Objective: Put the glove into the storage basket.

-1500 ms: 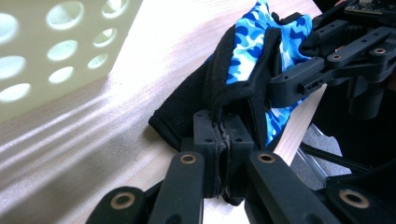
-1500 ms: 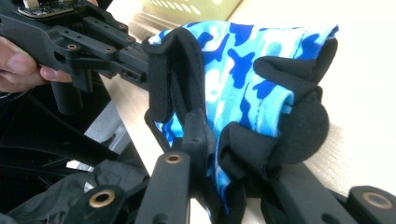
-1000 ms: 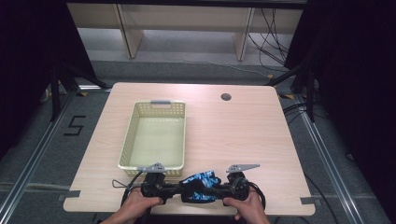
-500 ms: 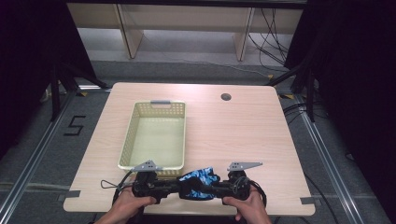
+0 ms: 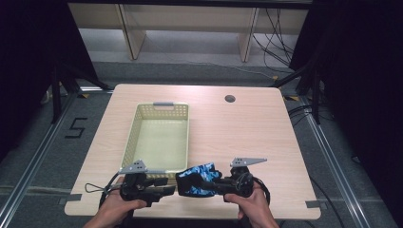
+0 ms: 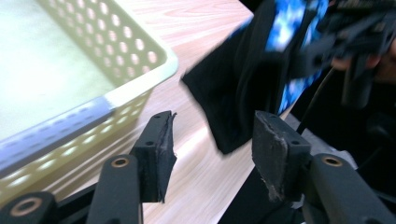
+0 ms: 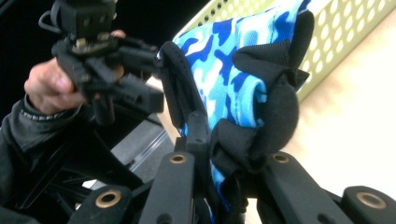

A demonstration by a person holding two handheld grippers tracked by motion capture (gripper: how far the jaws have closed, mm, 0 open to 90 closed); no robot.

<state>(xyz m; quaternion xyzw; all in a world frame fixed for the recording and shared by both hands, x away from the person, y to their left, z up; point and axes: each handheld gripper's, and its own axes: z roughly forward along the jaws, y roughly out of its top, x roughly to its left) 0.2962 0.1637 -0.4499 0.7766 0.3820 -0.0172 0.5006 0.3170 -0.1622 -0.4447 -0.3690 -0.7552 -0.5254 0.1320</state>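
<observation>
Left gripper: jaws have just been opening, nothing between them, cloth let go. Basket beside it holds nothing yet. Blue camouflage cloth hangs bunched over the near table edge, clamped in the right gripper. Judged: pickup done; drop into basket remains

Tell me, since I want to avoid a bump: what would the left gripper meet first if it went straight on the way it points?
Probably the blue camouflage cloth hanging from the right gripper. It lies just ahead of the left gripper, whose fingers stand open with nothing between them. The basket sits off to the side. Depth is uncertain.
</observation>
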